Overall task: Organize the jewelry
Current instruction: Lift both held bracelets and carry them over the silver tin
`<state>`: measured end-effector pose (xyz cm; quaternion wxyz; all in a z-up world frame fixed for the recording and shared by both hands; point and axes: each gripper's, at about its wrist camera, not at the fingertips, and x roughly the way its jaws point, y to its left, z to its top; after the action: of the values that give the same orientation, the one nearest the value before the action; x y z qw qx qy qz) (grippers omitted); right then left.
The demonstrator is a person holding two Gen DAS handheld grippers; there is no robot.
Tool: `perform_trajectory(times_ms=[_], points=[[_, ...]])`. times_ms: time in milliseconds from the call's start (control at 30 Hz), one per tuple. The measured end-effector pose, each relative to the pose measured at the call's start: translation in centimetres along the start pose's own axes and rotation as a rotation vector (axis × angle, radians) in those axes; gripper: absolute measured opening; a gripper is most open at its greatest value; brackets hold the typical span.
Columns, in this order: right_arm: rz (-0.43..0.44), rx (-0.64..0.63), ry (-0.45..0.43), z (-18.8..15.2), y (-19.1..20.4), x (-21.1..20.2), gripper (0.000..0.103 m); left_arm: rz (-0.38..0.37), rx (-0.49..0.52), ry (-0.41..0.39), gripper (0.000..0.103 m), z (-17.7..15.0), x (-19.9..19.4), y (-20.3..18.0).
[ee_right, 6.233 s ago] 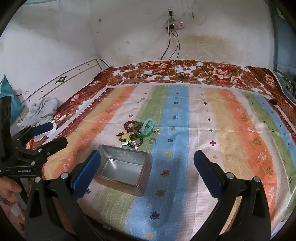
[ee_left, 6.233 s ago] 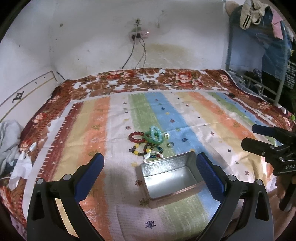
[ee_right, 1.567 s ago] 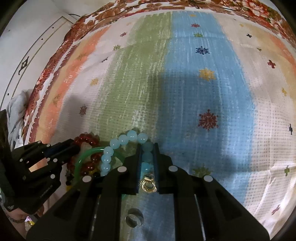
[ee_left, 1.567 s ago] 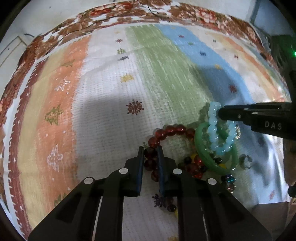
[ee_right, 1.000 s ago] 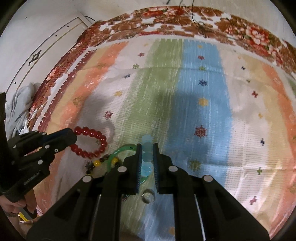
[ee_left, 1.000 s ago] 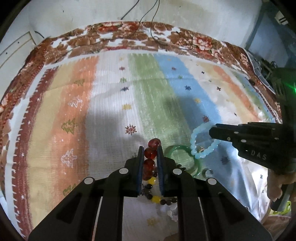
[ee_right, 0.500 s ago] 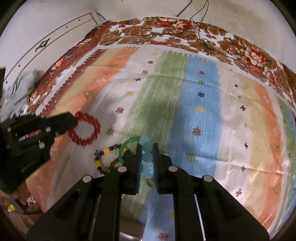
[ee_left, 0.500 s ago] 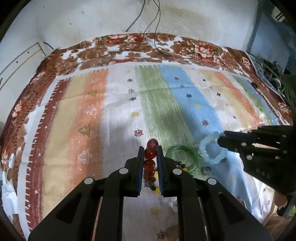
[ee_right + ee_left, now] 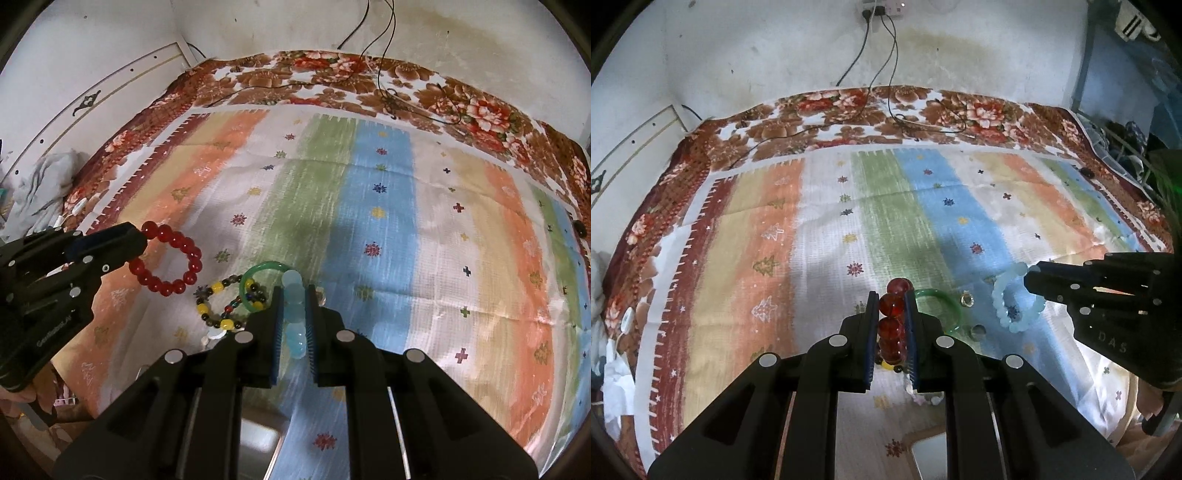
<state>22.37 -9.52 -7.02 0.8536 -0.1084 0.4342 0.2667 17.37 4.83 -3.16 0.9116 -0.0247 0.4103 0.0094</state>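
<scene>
Holding one bracelet in each tool, you have both lifted clear of the striped blanket (image 9: pixel 388 229). On the left, your left gripper (image 9: pixel 891 314) is clamped nearly closed on the red bead bracelet (image 9: pixel 168 258); from the right wrist view its ring of dark red beads hangs free off the fingertips, above the orange stripe.

Moving right, three pieces lie on the cloth between the tools: one multicoloured bead bracelet (image 9: pixel 218 306) with yellow and dark beads, one green bangle (image 9: pixel 255 275) overlapping it, and one small gold ring (image 9: pixel 967 298) just beside the bangle. A second small silvery ring (image 9: pixel 977 331) sits near the bangle's right edge. One corner of a metal tin (image 9: pixel 931 458) shows at the bottom, near you; whether anything is inside cannot be told.

On the right, your right gripper (image 9: pixel 293 314) is pinched almost shut on the pale blue bead bracelet (image 9: pixel 1015 299), which dangles as a loop over the blue stripe, well apart from the red one.
</scene>
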Motion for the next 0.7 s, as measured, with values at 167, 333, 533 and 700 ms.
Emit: perform_trajectory(times_ms=[167,333,533,700], points=[[0.008,0.011,-0.043,-0.7,0.5,-2.3,0.013,0.009,0.017,-0.026,0.013,-0.7,-1.8,-0.8],[0.024,-0.006,-0.066,-1.8,1.7,-4.2,0.013,-0.003,0.014,-0.056,0.013,-1.2,-3.6,-1.4],[0.049,-0.008,-0.062,-3.4,2.5,-5.5,0.013,-0.014,0.019,-0.073,0.013,-2.6,-5.3,-2.2],[0.072,-0.003,-0.062,-4.9,3.2,-6.4,0.013,-0.01,0.037,-0.057,0.013,-4.2,-5.6,-2.9]])
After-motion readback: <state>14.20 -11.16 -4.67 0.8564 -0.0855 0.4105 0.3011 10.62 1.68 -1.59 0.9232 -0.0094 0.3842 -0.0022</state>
